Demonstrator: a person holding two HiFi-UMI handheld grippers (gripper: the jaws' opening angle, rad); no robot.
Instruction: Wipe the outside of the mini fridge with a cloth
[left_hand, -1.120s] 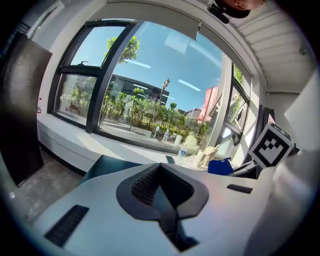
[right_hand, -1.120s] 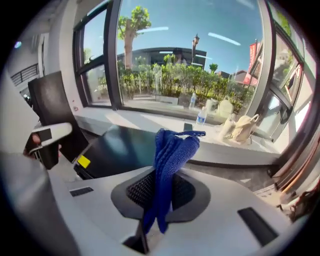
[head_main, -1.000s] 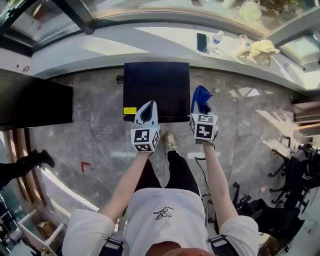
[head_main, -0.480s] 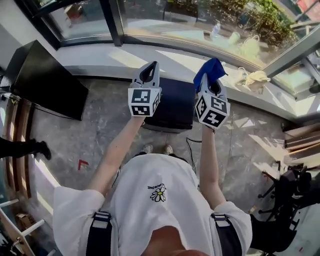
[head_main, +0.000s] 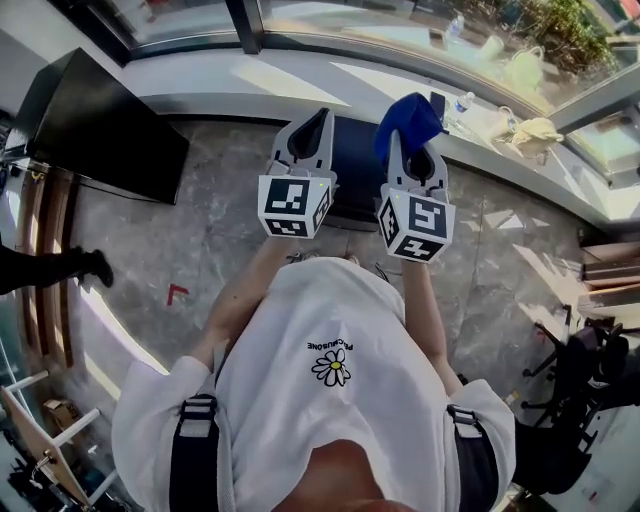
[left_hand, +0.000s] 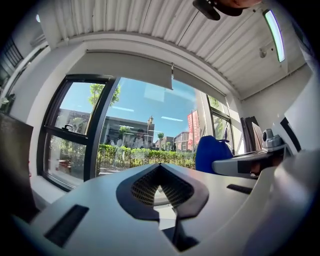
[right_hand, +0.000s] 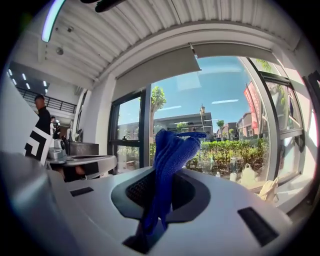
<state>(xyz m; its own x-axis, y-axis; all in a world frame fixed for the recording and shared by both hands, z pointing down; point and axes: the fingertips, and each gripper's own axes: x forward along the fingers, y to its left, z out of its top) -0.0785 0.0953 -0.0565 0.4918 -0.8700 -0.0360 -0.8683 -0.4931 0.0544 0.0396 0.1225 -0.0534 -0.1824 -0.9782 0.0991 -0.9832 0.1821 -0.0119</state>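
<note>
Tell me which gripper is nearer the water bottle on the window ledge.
Right. The right gripper, holding the blue cloth, is just left of the bottle; the left gripper is farther left.

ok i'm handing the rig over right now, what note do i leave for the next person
Left tool: shut, empty, raised toward the window.
Right tool: shut on the blue cloth, also raised, clear of the fridge.
Mini fridge: black, on the floor in front of the person, partly hidden behind both tools.
Done: blue cloth is in grip; cannot tell whether any face has been wiped.
Left: probably lower the right tool and rub the blue cloth over the fridge's top and sides.
</note>
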